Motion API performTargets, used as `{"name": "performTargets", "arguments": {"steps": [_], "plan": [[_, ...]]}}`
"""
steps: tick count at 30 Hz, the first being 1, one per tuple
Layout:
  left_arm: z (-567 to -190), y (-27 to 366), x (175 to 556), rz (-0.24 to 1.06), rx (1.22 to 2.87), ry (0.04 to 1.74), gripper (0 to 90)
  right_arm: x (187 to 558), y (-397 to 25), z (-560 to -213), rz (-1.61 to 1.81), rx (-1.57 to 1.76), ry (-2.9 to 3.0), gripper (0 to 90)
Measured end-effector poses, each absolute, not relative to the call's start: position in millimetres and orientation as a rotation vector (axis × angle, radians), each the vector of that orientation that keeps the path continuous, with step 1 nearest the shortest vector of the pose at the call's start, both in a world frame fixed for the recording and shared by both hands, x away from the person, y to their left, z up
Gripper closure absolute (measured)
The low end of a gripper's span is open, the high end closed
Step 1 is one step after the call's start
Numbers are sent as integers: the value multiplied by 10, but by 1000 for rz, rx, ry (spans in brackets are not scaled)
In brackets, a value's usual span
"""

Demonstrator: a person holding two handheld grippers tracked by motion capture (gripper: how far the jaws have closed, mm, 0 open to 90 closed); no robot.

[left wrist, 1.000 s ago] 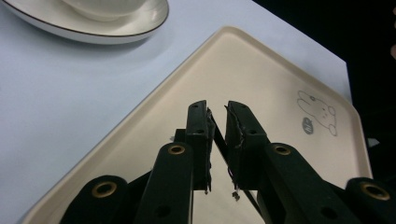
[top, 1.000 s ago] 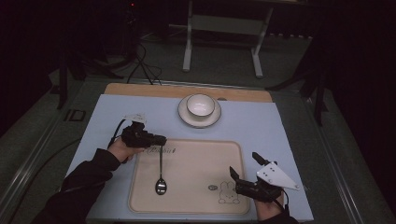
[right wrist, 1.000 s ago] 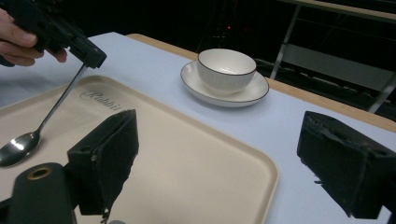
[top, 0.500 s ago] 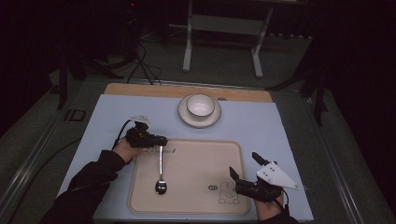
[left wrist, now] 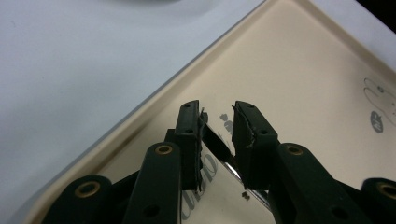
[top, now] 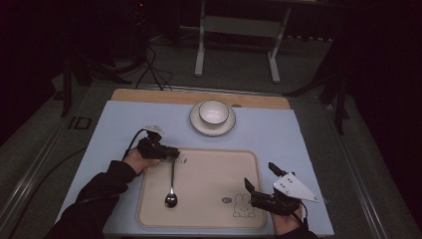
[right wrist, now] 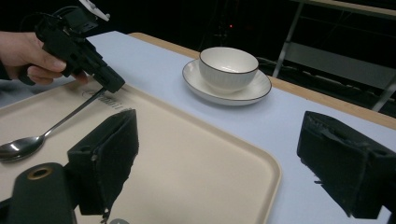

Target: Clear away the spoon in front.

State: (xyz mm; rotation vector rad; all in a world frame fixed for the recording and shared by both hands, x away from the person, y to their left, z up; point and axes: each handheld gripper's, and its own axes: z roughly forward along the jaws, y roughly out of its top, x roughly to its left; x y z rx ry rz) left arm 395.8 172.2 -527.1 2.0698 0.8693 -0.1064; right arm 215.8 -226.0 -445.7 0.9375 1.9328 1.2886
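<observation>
Spoon (top: 171,187) lies on the beige tray (top: 209,219), bowl end toward the person. Left gripper (top: 171,154) jaws sit slightly apart around the handle tip. Right gripper (top: 249,191) rests wide open. Light, stiff, slippery metal; best gripped mid-handle.

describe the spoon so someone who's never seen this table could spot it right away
On the pale blue table sits a beige tray; look at its left half. The spoon lies there lengthwise, bowl toward the person, handle tip between the left gripper jaws. It is the lone shiny metal thing, unlike the white bowl on its saucer beyond.
</observation>
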Motion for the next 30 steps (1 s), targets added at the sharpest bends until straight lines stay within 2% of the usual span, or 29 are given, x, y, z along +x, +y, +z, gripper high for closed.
{"name": "performTargets", "arguments": {"steps": [6,18,28,30], "plan": [[-5319,1674,3960,-95,2102,879,723,2161,-2258,-4460,1291,935,1940,126],[-5326,1640,3959,-7,2123,897,586,2169,-2263,-4471,1287,939,1945,127],[-5109,1680,3851,5,2058,877,586,2187,-2291,-4485,1293,954,1937,126],[-5058,1673,3800,17,2057,865,548,2190,-2307,-4487,1300,961,1935,126]]}}
